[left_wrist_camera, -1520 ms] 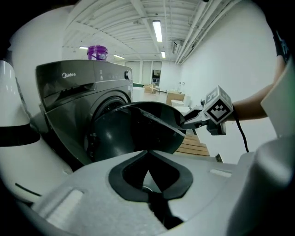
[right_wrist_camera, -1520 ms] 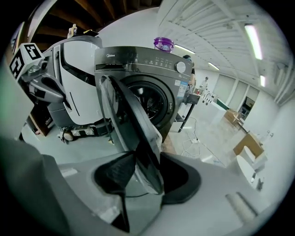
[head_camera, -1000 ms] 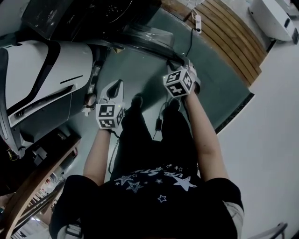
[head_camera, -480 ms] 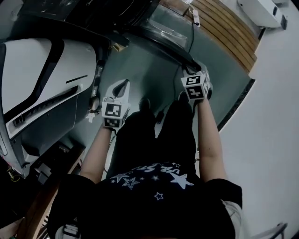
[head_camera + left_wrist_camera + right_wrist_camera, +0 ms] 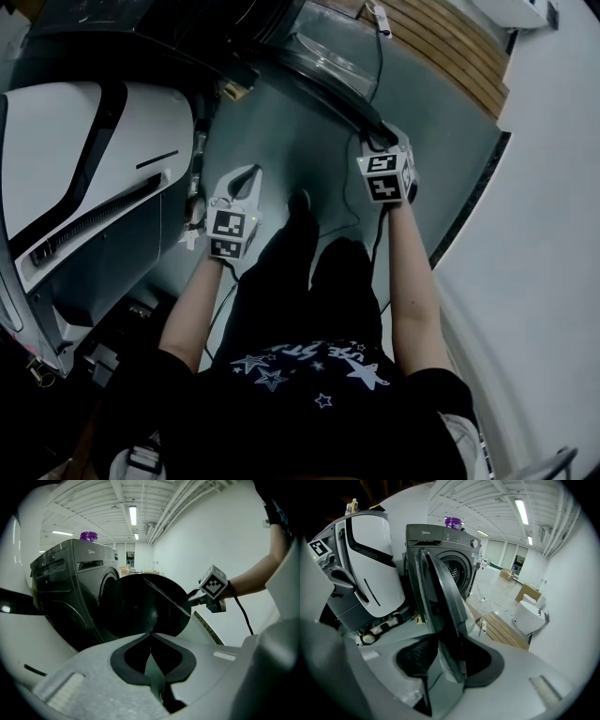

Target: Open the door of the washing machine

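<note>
The dark grey washing machine (image 5: 440, 541) stands at the top of the head view, and its round glass door (image 5: 333, 70) is swung open. My right gripper (image 5: 375, 142) is at the door's outer edge. In the right gripper view the door (image 5: 440, 602) runs edge-on between the jaws, and the right gripper (image 5: 447, 656) is shut on it. My left gripper (image 5: 246, 180) hangs left of the door, apart from it. In its own view the left gripper (image 5: 151, 634) is shut with nothing in it, facing the door's dark inner side (image 5: 150, 606).
A large white machine (image 5: 84, 169) stands close on the left. A slatted wooden platform (image 5: 450, 56) with a power strip (image 5: 380, 14) lies behind the door. A purple bottle (image 5: 453, 522) sits on the washer. The person's legs (image 5: 300, 281) are below the grippers.
The right gripper has stayed on the door's edge and shifted slightly right in the head view. The left gripper has barely moved. The person's feet have shifted.
</note>
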The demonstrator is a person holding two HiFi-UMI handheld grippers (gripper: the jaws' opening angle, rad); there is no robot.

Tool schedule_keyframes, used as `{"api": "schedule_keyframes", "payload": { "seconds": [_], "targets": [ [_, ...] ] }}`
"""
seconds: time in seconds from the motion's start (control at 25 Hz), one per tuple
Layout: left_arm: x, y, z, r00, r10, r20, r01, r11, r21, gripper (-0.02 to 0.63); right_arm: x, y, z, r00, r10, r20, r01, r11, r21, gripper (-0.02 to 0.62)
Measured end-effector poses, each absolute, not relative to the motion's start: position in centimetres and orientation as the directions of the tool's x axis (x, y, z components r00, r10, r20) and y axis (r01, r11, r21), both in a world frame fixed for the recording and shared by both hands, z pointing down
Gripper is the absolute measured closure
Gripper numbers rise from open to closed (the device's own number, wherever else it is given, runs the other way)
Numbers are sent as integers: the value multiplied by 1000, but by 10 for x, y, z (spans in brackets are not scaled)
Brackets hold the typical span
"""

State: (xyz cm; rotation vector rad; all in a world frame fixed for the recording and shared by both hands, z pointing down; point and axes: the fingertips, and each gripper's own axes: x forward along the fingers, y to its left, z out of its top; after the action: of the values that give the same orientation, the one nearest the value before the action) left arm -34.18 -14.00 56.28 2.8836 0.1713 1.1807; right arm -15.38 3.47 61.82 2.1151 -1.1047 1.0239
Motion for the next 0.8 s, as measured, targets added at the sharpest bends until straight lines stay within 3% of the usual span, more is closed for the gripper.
{"api": "schedule_keyframes", "payload": {
  "seconds": [0.8],
  "targets": [
    [-408, -94, 579, 687, 80, 722, 76, -996, 38, 595, -260, 16, 611, 419, -509, 752, -789, -614, 24, 472]
  ]
}}
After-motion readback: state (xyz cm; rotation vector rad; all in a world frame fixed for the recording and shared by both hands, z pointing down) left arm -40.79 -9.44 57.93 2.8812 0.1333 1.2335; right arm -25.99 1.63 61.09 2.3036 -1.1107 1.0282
